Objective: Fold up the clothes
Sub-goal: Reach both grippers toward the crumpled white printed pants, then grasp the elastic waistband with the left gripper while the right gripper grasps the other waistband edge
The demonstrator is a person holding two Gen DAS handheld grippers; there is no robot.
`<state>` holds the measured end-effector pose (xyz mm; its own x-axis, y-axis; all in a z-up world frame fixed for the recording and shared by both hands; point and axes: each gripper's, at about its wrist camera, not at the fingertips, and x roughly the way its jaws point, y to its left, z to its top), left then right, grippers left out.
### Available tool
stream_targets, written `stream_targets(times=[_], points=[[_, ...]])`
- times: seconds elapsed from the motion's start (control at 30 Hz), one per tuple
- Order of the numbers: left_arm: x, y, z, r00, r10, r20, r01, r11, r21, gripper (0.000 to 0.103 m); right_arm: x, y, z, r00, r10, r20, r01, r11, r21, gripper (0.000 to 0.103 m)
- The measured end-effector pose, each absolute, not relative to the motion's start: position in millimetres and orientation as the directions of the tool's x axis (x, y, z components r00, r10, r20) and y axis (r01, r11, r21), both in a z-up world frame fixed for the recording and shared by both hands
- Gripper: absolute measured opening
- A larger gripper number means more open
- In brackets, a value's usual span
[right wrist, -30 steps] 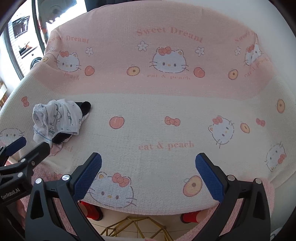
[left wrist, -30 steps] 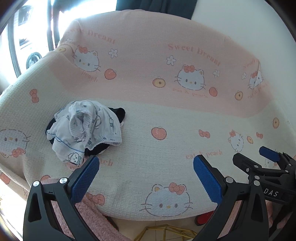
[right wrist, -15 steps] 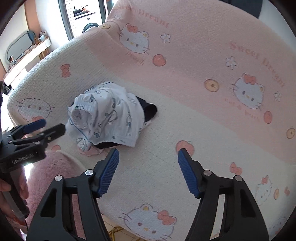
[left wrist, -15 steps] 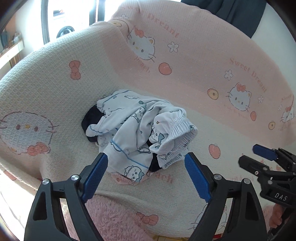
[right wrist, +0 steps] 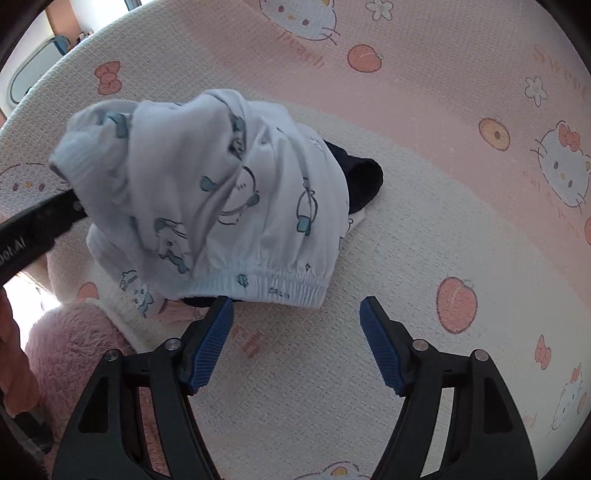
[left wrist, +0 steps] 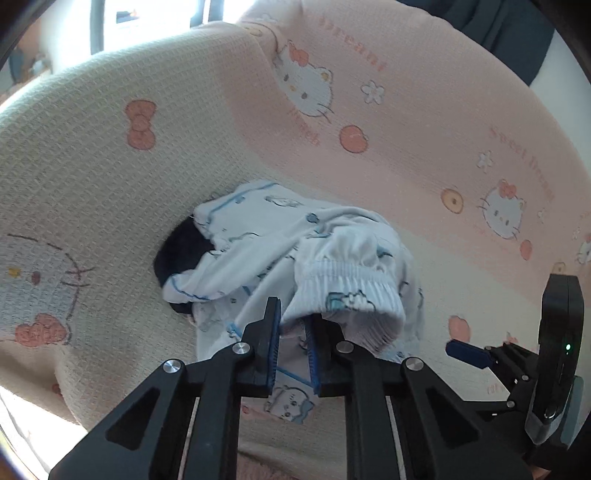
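Observation:
A crumpled white garment with blue cartoon prints and an elastic waistband (left wrist: 314, 254) lies on the Hello Kitty blanket (left wrist: 110, 166), over a dark garment (left wrist: 181, 251). My left gripper (left wrist: 293, 325) is shut on a fold of the white garment near its waistband. In the right wrist view the white garment (right wrist: 229, 192) is bunched and lifted at its left side, where the left gripper's black body (right wrist: 37, 221) meets it; the dark garment (right wrist: 362, 181) pokes out at its right. My right gripper (right wrist: 295, 321) is open and empty, just in front of the waistband.
The blanket (right wrist: 461, 221) covers a sofa seat and backrest. A pink fluffy cloth (right wrist: 70, 350) lies at the seat's front left edge. A bright window (left wrist: 155, 22) is at the far left.
Both grippers moved in toward the clothes pile. My left gripper closed on the white garment and raised part of it. My right gripper stayed open and came up to the waistband.

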<state>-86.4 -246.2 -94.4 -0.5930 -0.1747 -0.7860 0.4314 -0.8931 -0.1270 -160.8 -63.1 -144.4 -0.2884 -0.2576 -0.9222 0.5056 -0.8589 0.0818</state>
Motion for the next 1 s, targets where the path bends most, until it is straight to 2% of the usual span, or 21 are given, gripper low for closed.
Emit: stream_targets(times=[0.1, 0.17, 0.23, 0.3, 0.33, 0.4, 0.5, 0.53, 0.6, 0.83, 1.0], points=[[-85, -254, -96, -0.599, -0.169, -0.783, 0.447, -0.882, -0.152, 0.011, -173, -63, -163, -0.283, -0.229, -0.931, 0.481, -0.874, 0.069, 0.073], [-89, -256, -101, -0.59, -0.119, -0.798, 0.427, -0.885, -0.184, 0.011, -183, -66, -176, -0.249, -0.229, -0.941, 0.471, -0.877, 0.089, 0.067], [-92, -256, -104, -0.6, -0.053, -0.798, 0.392, -0.89, -0.235, 0.012, -191, -69, -185, -0.206, -0.247, -0.947, 0.468, -0.875, 0.126, 0.036], [-94, -255, -105, -0.609, 0.016, -0.793, 0.348, -0.893, -0.285, 0.014, -192, -69, -181, -0.225, -0.259, -0.939, 0.47, -0.873, 0.128, 0.022], [-96, -254, -106, -0.612, 0.05, -0.79, 0.325, -0.894, -0.309, 0.019, -191, -68, -178, -0.241, -0.261, -0.935, 0.475, -0.872, 0.121, 0.018], [-99, -251, -105, -0.619, 0.1, -0.779, 0.284, -0.896, -0.341, 0.019, -191, -62, -169, -0.281, -0.258, -0.924, 0.47, -0.877, 0.102, 0.012], [-98, -240, -87, -0.653, 0.03, -0.757, 0.279, -0.92, -0.277, 0.015, -197, -40, -150, -0.326, -0.302, -0.896, 0.42, -0.895, 0.15, 0.008], [-97, -236, -80, -0.665, 0.026, -0.746, 0.267, -0.925, -0.27, 0.005, -200, -30, -143, -0.334, -0.33, -0.883, 0.398, -0.898, 0.185, 0.008], [-95, -231, -67, -0.687, 0.037, -0.726, 0.238, -0.932, -0.273, 0.005, -209, -12, -130, -0.37, -0.338, -0.866, 0.365, -0.909, 0.199, 0.006], [-66, -206, -37, -0.718, 0.082, -0.691, 0.155, -0.949, -0.274, 0.005, -217, 13, -88, -0.516, -0.267, -0.814, 0.307, -0.945, 0.115, 0.004], [-42, -180, -16, -0.72, 0.184, -0.669, 0.076, -0.938, -0.339, 0.005, -201, 33, -37, -0.615, -0.234, -0.753, 0.203, -0.97, 0.135, 0.004]])
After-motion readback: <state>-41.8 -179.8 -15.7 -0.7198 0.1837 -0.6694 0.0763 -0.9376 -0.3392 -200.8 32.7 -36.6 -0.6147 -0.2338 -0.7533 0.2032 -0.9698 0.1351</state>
